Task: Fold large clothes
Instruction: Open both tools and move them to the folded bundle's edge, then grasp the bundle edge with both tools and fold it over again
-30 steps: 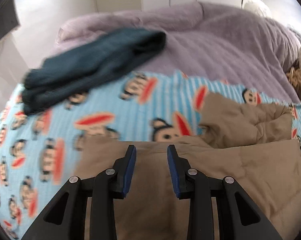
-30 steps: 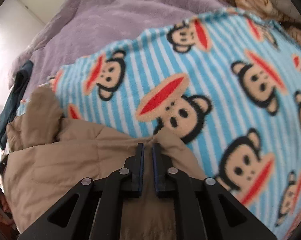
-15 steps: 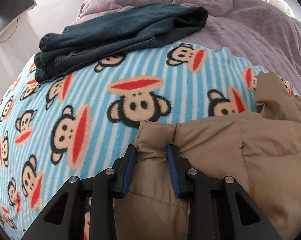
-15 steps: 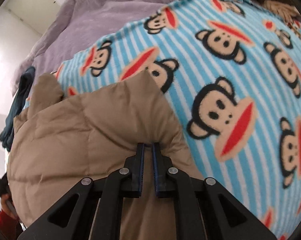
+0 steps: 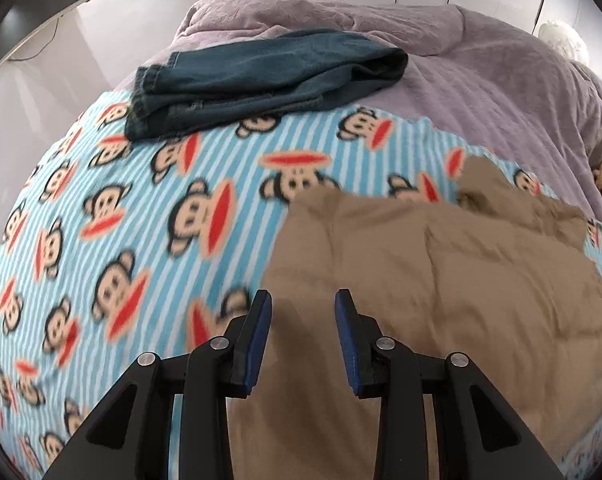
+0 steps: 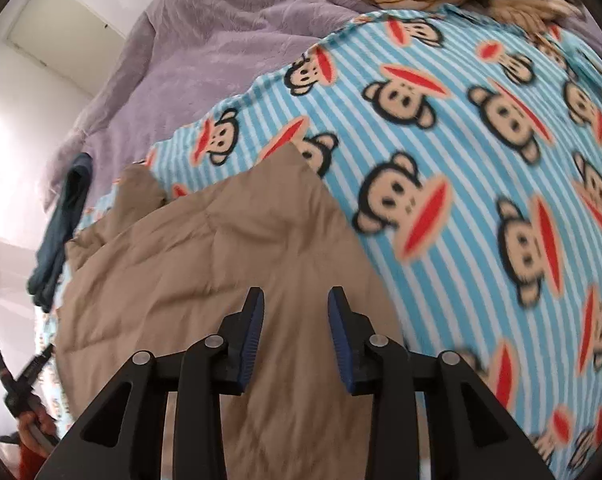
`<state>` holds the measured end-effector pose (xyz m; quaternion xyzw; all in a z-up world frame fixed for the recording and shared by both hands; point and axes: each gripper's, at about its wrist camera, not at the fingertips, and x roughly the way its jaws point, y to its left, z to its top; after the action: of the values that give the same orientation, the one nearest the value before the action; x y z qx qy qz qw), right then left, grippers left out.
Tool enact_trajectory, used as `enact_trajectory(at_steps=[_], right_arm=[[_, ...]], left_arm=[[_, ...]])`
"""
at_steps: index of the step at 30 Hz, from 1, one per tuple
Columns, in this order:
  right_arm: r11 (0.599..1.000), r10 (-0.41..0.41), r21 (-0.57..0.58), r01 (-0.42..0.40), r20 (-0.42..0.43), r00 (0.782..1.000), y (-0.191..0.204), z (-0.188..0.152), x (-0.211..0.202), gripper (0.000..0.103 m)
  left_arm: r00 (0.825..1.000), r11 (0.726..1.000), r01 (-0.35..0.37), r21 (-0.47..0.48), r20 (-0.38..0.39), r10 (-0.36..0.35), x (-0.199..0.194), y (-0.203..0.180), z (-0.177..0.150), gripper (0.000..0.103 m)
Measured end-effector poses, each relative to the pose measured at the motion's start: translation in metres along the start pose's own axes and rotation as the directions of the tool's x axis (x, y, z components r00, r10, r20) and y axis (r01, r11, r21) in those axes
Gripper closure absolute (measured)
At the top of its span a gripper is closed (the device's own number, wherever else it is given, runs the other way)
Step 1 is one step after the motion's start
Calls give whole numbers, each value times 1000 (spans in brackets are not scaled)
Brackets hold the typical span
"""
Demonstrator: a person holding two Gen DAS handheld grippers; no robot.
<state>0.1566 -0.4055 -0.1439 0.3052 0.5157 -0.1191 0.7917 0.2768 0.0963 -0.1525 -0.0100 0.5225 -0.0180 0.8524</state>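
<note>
Both grippers hang apart-jawed over a tan quilted jacket on the bed.

The jacket (image 5: 441,300) lies flat on a monkey-print blanket (image 5: 141,220), folded jeans (image 5: 261,80) well beyond it at the edge of a purple cover (image 5: 481,80). The left gripper (image 5: 303,304) stands spread above the jacket's near left part, nothing between its pads. The right gripper (image 6: 295,300) has just been opening, the jacket (image 6: 221,260) no longer pinched, its pads clear of the cloth.
</note>
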Motion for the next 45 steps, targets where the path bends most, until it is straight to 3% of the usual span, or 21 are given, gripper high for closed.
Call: enact_trajectory(at_steps=[5, 7, 11, 12, 14, 18, 20, 24, 27, 35, 41, 45], right_arm=[[998, 56, 42, -54, -35, 998, -2, -38, -19, 58], [996, 73, 49, -71, -50, 996, -3, -54, -25, 48], [992, 104, 81, -98, -73, 992, -4, -80, -31, 42], [991, 108, 91, -101, -83, 991, -5, -87, -31, 40], [989, 116, 104, -105, -104, 988, -5, -99, -31, 36], [984, 134, 131, -118, -119, 984, -7, -111, -29, 34], [981, 144, 147, -125, -128, 981, -8, -114, -25, 20], [969, 192, 185, -165, -136, 972, -10, -122, -17, 19], [947, 257, 232, -222, -132, 957, -11, -128, -8, 0], [861, 407, 380, -337, -118, 906, -18, -138, 17, 0], [815, 466, 437, -380, -105, 878, -20, -144, 35, 0], [789, 503, 454, -414, -90, 860, -20, -146, 48, 0]], left_arm=[[999, 1000, 23, 2, -45, -23, -22, -8, -40, 68], [997, 999, 48, -4, -69, -48, -27, -12, -54, 68], [991, 997, 78, -27, -102, -81, -33, -19, -80, 67], [990, 996, 79, -37, -113, -83, -34, -20, -87, 40], [992, 996, 75, -56, -97, -81, -39, -23, -97, 10], [990, 996, 83, -40, -108, -86, -41, -29, -110, 10], [988, 995, 93, -46, -120, -98, -40, -30, -115, 10], [979, 984, 140, -114, -134, -155, -36, -22, -121, 10], [965, 965, 189, -179, -149, -217, -29, -15, -126, 10], [924, 885, 326, -333, -88, -373, -23, 9, -142, 10], [911, 848, 341, -405, -79, -404, 0, 18, -147, 10], [895, 806, 375, -459, -49, -444, 14, 18, -141, 10]])
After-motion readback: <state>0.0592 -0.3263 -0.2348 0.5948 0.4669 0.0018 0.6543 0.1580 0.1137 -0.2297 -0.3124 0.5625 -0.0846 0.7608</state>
